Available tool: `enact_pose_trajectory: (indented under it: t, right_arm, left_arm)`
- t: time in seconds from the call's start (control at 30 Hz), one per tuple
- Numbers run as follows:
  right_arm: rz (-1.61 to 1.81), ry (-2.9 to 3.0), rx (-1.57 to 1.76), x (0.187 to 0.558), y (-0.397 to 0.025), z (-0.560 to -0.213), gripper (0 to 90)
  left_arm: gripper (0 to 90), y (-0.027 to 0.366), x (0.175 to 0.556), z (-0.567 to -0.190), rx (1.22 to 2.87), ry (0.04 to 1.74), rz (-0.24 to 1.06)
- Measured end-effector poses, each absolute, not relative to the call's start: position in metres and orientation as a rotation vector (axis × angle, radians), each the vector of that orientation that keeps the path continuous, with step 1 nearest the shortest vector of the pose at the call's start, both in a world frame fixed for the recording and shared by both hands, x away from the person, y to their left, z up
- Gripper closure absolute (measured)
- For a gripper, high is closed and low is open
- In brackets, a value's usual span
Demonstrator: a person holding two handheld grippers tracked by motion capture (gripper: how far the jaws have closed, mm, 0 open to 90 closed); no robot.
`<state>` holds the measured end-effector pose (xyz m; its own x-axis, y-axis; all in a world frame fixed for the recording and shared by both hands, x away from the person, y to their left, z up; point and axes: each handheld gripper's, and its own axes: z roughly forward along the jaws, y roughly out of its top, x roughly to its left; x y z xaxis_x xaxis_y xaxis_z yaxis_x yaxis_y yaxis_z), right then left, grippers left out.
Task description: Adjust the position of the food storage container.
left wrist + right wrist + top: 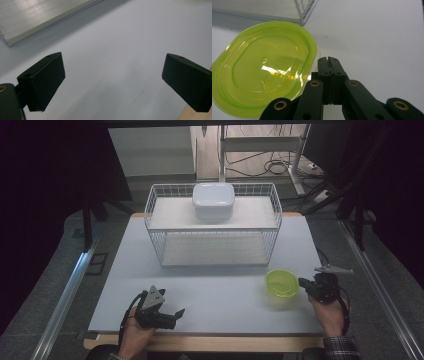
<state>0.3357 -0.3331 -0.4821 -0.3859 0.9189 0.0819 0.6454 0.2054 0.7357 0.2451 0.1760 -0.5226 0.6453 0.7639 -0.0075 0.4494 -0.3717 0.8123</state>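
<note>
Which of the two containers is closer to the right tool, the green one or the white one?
The translucent green container, on the table just beside the right tool. The white container sits far back on top of the wire rack.

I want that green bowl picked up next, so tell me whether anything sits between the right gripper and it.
Nothing visible stands in the way. The right gripper, jaws closed, sits right beside the rim of the green bowl, with bare white table around them. The wire basket stands farther back, off the path.
</note>
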Motion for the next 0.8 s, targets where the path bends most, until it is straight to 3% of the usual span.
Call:
enact_pose_trajectory:
  t: [0.8]
  right_arm:
    - [1.021,2.268,1.373,0.335,-0.287,-0.49,88.5]
  left_arm:
    - [4.3,0.174,0.245,-0.523,2.031,0.942,0.475]
